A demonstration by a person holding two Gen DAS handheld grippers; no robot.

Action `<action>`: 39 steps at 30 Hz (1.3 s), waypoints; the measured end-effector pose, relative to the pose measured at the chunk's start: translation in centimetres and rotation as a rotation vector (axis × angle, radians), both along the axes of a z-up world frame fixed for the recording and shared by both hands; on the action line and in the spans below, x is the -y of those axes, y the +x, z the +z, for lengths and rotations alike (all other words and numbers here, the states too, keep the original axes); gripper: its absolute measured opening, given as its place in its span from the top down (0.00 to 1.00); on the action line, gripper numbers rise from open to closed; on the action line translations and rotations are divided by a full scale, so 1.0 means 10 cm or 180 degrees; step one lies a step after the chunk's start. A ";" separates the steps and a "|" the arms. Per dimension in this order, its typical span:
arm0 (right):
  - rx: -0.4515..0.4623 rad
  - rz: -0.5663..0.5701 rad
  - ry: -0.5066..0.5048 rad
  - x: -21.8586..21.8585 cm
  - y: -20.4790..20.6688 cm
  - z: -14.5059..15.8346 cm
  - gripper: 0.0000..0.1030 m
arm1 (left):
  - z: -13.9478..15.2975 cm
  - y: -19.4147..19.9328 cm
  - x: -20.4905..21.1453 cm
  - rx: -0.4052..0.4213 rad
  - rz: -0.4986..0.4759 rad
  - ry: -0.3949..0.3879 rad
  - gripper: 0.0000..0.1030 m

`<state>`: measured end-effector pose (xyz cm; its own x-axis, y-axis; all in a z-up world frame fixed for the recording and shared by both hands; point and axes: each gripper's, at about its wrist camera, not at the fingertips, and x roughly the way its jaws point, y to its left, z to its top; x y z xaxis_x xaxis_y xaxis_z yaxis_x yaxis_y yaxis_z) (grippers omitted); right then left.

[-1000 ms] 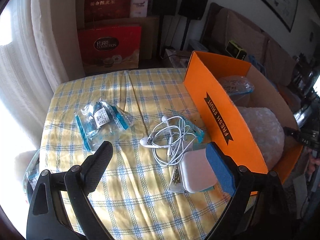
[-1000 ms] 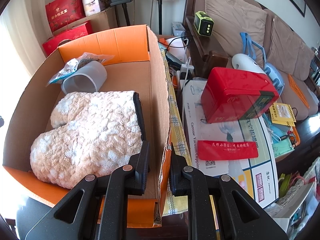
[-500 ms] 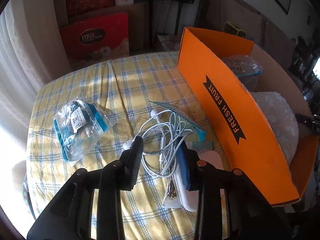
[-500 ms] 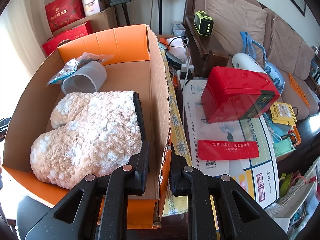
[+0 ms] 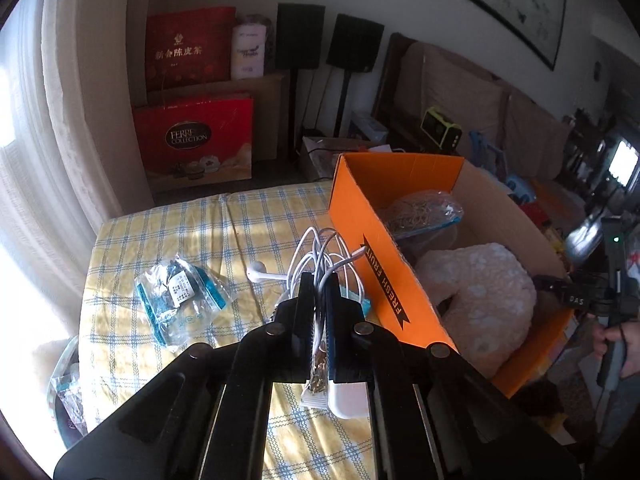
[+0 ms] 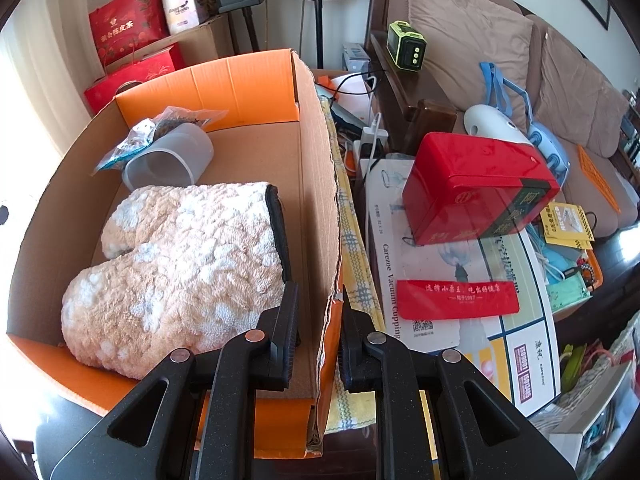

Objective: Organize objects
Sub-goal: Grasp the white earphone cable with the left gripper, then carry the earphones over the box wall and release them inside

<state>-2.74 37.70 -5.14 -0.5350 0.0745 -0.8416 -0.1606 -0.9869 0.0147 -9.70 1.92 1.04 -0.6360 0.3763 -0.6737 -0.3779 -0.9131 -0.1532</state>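
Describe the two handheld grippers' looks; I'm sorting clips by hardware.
Both are matte black, textured plastic. The left gripper has silver pivot rivets and one blue finger pad. The right gripper has matching rivets, triangular cut-outs and ribbed dark pads. No cables or sleeves are visible.
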 end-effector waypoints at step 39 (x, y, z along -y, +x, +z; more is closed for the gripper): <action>-0.0003 -0.0002 -0.0013 -0.01 0.00 0.00 0.84 | 0.04 0.21 -1.11 0.0170 -0.0549 0.0204 0.66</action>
<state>-2.72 37.77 -5.16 -0.5358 0.0714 -0.8413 -0.1611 -0.9868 0.0189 -7.61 13.00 1.41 -0.5223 0.5200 -0.6758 -0.5178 -0.8231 -0.2331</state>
